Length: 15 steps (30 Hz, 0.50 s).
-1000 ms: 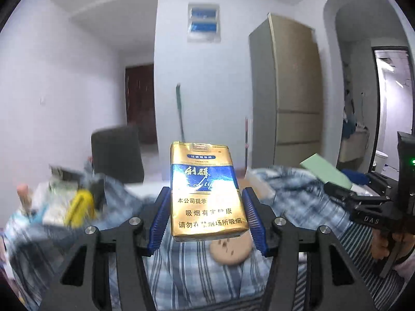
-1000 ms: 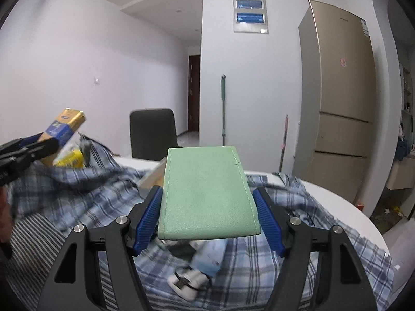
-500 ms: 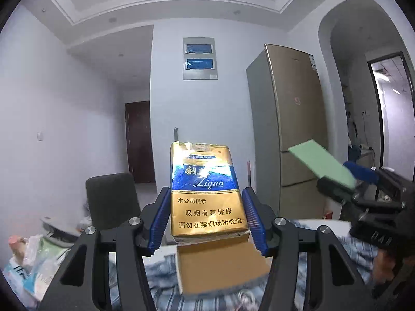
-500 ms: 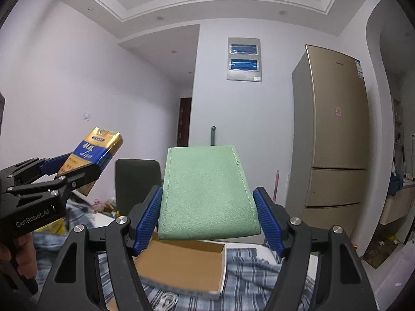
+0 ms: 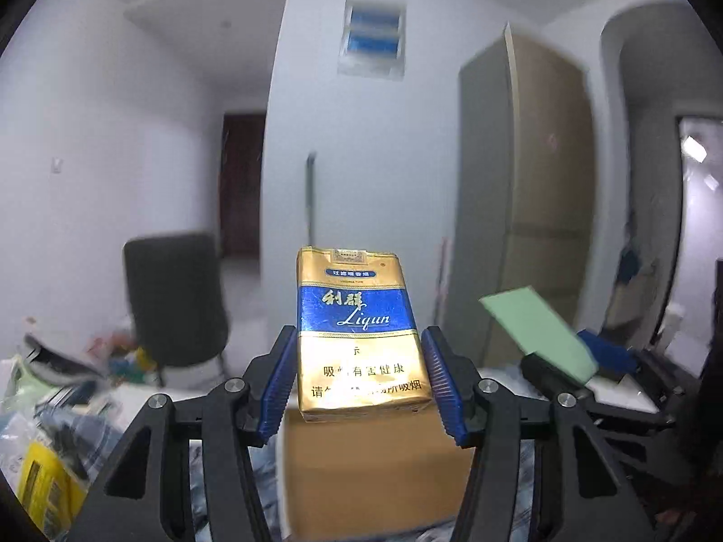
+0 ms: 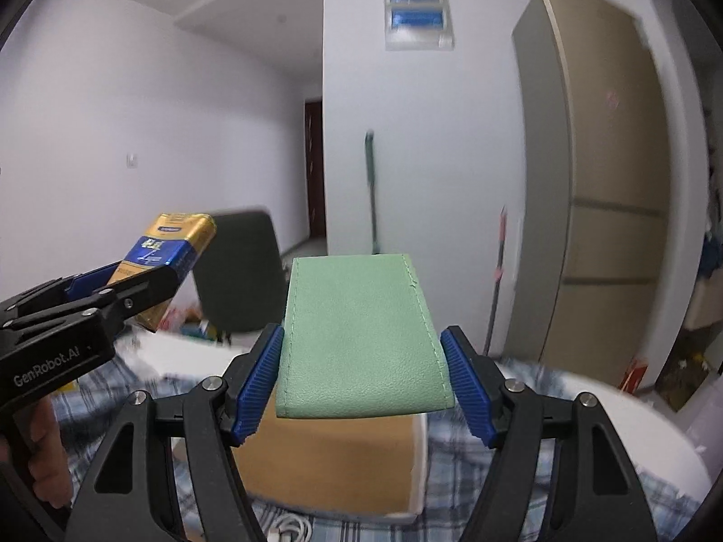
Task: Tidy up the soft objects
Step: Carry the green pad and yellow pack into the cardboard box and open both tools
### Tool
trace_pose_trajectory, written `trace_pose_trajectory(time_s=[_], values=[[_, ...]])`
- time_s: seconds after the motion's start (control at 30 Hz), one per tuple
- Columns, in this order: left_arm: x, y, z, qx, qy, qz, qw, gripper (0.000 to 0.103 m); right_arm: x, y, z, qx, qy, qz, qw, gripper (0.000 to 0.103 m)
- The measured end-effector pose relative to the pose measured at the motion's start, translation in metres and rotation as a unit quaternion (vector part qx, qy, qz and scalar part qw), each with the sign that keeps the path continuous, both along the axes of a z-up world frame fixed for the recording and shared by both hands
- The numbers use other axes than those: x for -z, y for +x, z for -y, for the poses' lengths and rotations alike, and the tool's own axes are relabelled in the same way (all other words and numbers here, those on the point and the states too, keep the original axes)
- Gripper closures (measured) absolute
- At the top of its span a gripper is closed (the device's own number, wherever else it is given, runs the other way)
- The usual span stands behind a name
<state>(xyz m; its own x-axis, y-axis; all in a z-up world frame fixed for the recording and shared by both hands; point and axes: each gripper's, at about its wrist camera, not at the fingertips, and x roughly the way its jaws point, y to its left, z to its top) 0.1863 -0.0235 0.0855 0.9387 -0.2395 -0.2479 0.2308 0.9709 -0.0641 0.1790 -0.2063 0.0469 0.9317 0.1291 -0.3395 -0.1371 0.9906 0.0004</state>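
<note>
The left claw (image 5: pixel 361 388) is clamped on a soft pack (image 5: pixel 359 334): crinkly gold foil with a glossy blue band and printed script, its corners slightly crushed, held upright between ribbed blue pads (image 5: pixel 282 384). The right claw (image 6: pixel 363 384) is clamped on a pouch (image 6: pixel 361 338), a flat rectangle of pale green grained leather with a stitched seam down each long side. Both are held in the air above an open cardboard box (image 6: pixel 334 460), plain brown with a white rim, which sits on a blue checked cloth (image 6: pixel 461 465) covering the worktop. Each claw hides the near part of the box, so its inside cannot be made out. A white cable (image 6: pixel 289 530) lies coiled on the cloth in front of the box, cut off by the frame edge. To the left, a heap of packets (image 5: pixel 40 465) is too blurred to identify. Part of a hand (image 6: pixel 43 456) grips the left handle.
</note>
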Motion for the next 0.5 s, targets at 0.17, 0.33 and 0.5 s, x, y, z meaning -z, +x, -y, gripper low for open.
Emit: trace_pose_trajectory(time_s=[0.17, 0.33, 0.5], values=[[0.034, 0.048, -0.004, 0.001, 0.005, -0.095, 0.9955, 0.045, 0.032, 0.022, -0.006, -0.031, -0.004, -0.073, 0.997, 0.033], [0.056, 0.072, 0.001, 0.003, 0.03, -0.133, 0.9906, 0.045, 0.058, 0.04, -0.001, -0.034, -0.001, -0.133, 0.991, 0.033], [0.079, 0.083, 0.009, 0.01, 0.036, -0.175, 0.9838, 0.045, 0.079, 0.057, 0.004, -0.034, 0.003, -0.196, 0.98, 0.033]])
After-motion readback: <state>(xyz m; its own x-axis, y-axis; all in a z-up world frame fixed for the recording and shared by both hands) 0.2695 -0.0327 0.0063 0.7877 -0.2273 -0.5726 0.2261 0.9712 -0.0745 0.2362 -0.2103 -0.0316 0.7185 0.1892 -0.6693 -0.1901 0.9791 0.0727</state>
